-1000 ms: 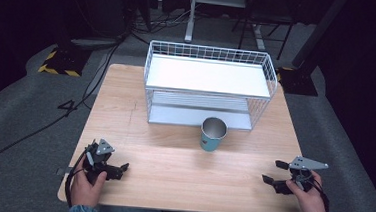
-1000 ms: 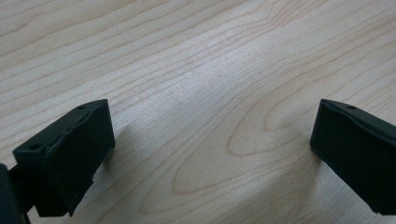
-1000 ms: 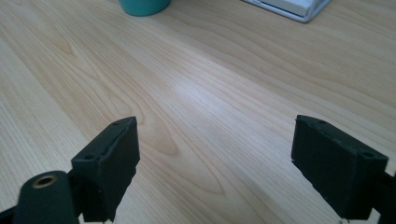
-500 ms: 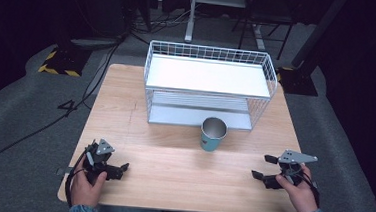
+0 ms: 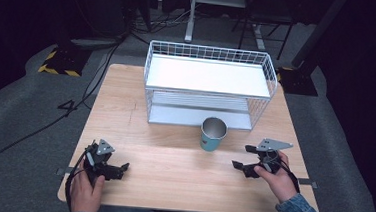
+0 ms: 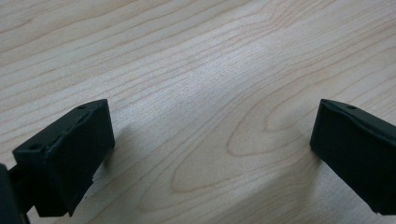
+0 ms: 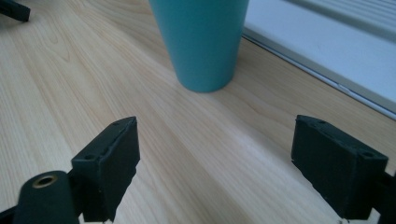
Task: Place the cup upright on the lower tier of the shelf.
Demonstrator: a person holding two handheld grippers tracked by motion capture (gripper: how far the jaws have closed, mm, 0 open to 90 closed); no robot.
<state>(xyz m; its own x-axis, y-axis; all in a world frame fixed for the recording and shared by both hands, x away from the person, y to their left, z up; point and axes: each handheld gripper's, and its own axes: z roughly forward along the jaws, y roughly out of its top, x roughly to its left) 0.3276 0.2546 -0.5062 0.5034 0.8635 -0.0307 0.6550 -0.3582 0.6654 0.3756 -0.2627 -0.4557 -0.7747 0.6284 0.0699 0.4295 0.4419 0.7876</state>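
right gripper view: my right claw [image 7: 215, 163] is spread wide and empty, aimed at the teal cup [image 7: 201, 42] standing upright mid-worktop, just before the wire rack [image 5: 207, 82]. left claw [image 5: 116, 168] spread too, resting near the front-left corner. risk as i judge it: clipping the cup's wall tips it. no legible writing.

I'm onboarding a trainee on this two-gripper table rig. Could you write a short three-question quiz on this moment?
1. True or false: the right gripper is shut on the teal cup.
2. Which gripper is nearer the cup: A left gripper, B right gripper?
3. What stands behind the cup on the table?

Key:
1. False; its jaws are open, short of the cup.
2. B
3. A white wire rack with two shelves.
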